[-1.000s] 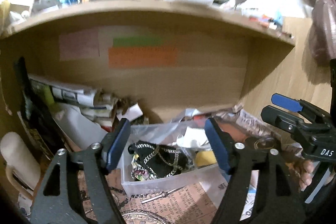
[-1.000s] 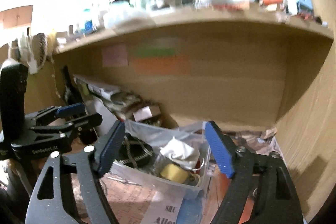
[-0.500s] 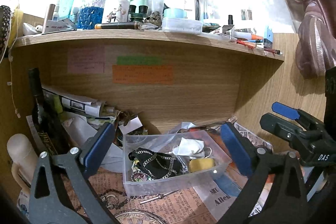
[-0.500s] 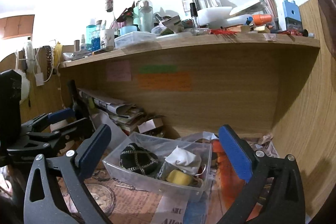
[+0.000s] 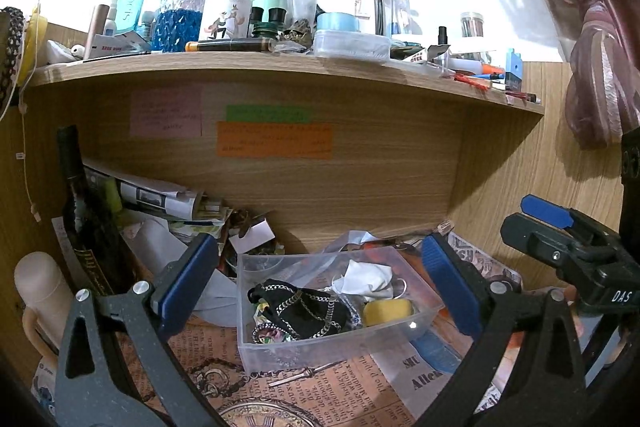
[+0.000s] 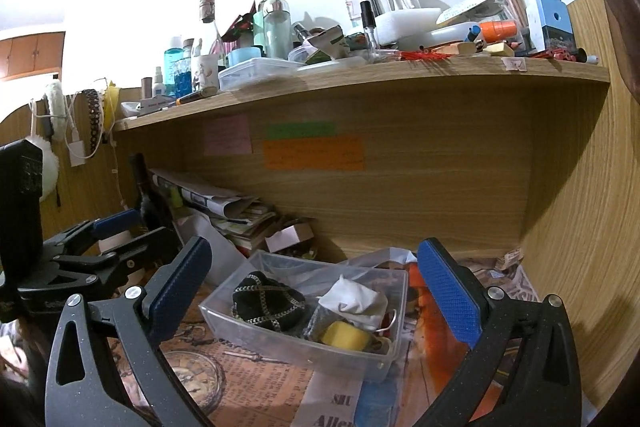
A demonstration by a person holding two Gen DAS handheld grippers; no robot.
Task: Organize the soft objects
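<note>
A clear plastic bin (image 5: 280,349) (image 6: 260,333) sits on the newspaper-covered desk under the shelf. In it lie a black pouch with a silver chain (image 5: 304,309) (image 6: 266,301), a crumpled white cloth (image 5: 366,277) (image 6: 354,297) and a yellow sponge (image 5: 387,311) (image 6: 346,335). My left gripper (image 5: 318,285) is open and empty, held back from the bin. My right gripper (image 6: 310,289) is open and empty, also back from the bin. Each gripper shows at the edge of the other's view.
A dark bottle (image 5: 84,211) and a stack of papers (image 5: 160,197) stand left of the bin. The wooden shelf (image 5: 280,67) above is crowded with bottles and boxes. A wood side panel (image 6: 580,227) closes the right. A chain and key (image 5: 296,375) lie before the bin.
Both grippers have pulled back and up from the bin and opened wider. The bin now looks smaller and the shelf top has come into view.
</note>
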